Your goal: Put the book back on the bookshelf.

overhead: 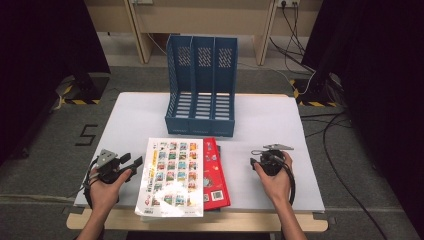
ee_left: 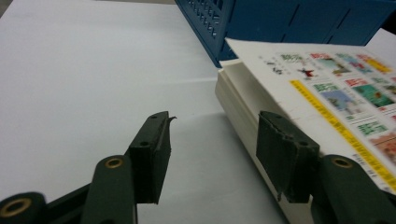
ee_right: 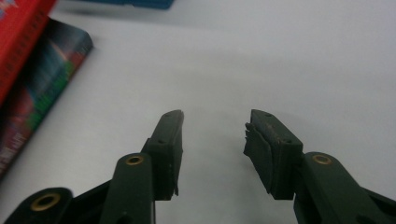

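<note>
A white book with rows of small pictures (overhead: 172, 175) lies on top of a stack at the table's front middle, with a red book (overhead: 216, 172) under it and sticking out to the right. My left gripper (overhead: 131, 164) rests open just left of the white book; in the left gripper view its right jaw sits against the thick white book (ee_left: 327, 102). My right gripper (overhead: 256, 162) is open on the bare table, right of the stack, nothing between its jaws (ee_right: 212, 140). The red book (ee_right: 18, 28) and a dark book's spine (ee_right: 42, 88) show at that view's left.
A blue three-slot file rack (overhead: 201, 85) stands upright at the table's back middle, just behind the books, and its base (ee_left: 289, 23) shows beyond the white book. The white table (overhead: 135, 115) has bare room left and right. Cables lie on the floor at right.
</note>
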A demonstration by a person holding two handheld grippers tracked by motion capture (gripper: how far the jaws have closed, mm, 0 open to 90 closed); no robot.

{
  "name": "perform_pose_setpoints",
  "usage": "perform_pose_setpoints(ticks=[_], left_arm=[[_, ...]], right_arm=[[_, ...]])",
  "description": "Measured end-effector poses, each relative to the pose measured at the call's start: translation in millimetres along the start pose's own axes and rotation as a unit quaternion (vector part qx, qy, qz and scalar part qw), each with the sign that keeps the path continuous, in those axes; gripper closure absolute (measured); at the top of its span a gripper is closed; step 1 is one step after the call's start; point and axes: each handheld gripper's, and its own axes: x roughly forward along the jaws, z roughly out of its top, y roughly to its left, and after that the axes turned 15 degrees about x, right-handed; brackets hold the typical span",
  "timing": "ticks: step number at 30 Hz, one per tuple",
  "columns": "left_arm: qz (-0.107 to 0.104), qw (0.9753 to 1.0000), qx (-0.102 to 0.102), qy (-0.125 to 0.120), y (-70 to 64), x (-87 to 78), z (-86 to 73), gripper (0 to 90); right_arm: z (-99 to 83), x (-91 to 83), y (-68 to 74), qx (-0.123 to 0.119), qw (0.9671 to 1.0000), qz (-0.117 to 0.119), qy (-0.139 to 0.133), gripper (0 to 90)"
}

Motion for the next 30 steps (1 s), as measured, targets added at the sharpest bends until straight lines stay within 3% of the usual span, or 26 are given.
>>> perform_pose_setpoints(ticks=[1, 3, 7, 8, 10, 11, 12, 14, 15, 17, 18, 21, 22, 23, 27, 30], left_arm=[[-0.003, 1.0000, -0.001, -0.001, -1.1, -2.5, 2.7, 44.4], [-0.004, 1.0000, 0.001, -0.001, -4.3, -8.3, 7.9, 44.9], [-0.021, 0.9997, 0.002, 0.009, -11.1, -15.3, 15.8, 45.5], [-0.019, 0.9998, 0.001, 0.006, -13.6, -18.5, 19.0, 45.5], [-0.018, 0.9998, 0.003, 0.005, -14.8, -20.0, 20.7, 45.5], [-0.018, 0.9998, 0.003, 0.005, -16.1, -22.3, 22.9, 45.5], [-0.017, 0.9998, 0.005, 0.004, -16.9, -23.5, 24.1, 45.5], [-0.026, 0.9997, 0.004, 0.002, -19.4, -25.3, 26.9, 46.0], [-0.034, 0.9994, 0.005, 0.005, -23.5, -25.6, 28.3, 46.0], [-0.043, 0.9990, 0.004, 0.006, -26.0, -24.8, 28.0, 46.1], [-0.046, 0.9989, 0.007, 0.011, -28.1, -23.5, 27.2, 46.3], [-0.052, 0.9983, 0.015, 0.023, -32.8, -19.3, 22.7, 46.6], [-0.053, 0.9981, 0.016, 0.026, -34.3, -18.1, 21.3, 46.7], [-0.057, 0.9978, 0.018, 0.028, -36.1, -17.4, 20.7, 46.8], [-0.066, 0.9970, 0.021, 0.036, -39.9, -13.5, 18.2, 46.7], [-0.071, 0.9959, 0.022, 0.051, -41.1, -8.5, 13.9, 46.5]], right_arm=[[0.0, 0.0, 0.0, 0.000, 1.0000, 0.000, 0.000, 54.8], [9.0, -2.2, 8.7, 0.010, 0.9996, 0.024, 0.003, 54.3], [31.7, -0.9, 34.8, 0.001, 0.9972, 0.073, 0.016, 52.5], [40.8, 3.5, 47.9, -0.003, 0.9951, 0.094, 0.031, 52.2], [43.7, 5.6, 52.6, -0.001, 0.9942, 0.101, 0.036, 51.6], [50.8, 12.5, 66.0, -0.002, 0.9919, 0.115, 0.055, 51.0], [50.8, 12.5, 66.0, -0.002, 0.9919, 0.115, 0.055, 51.0], [55.7, 18.3, 76.1, -0.004, 0.9897, 0.127, 0.065, 50.6], [61.0, 25.1, 90.2, -0.008, 0.9872, 0.139, 0.078, 50.3], [62.5, 27.4, 94.8, -0.010, 0.9862, 0.144, 0.082, 50.0], [66.9, 35.8, 107.1, -0.012, 0.9827, 0.154, 0.102, 49.1], [70.6, 42.1, 118.1, -0.023, 0.9827, 0.150, 0.106, 48.4], [72.8, 45.4, 123.2, -0.025, 0.9812, 0.154, 0.113, 48.4], [78.2, 52.9, 130.8, -0.013, 0.9778, 0.168, 0.124, 48.1], [85.7, 63.9, 140.8, -0.020, 0.9763, 0.165, 0.138, 46.8], [89.8, 79.5, 148.3, -0.006, 0.9739, 0.167, 0.154, 45.9]])
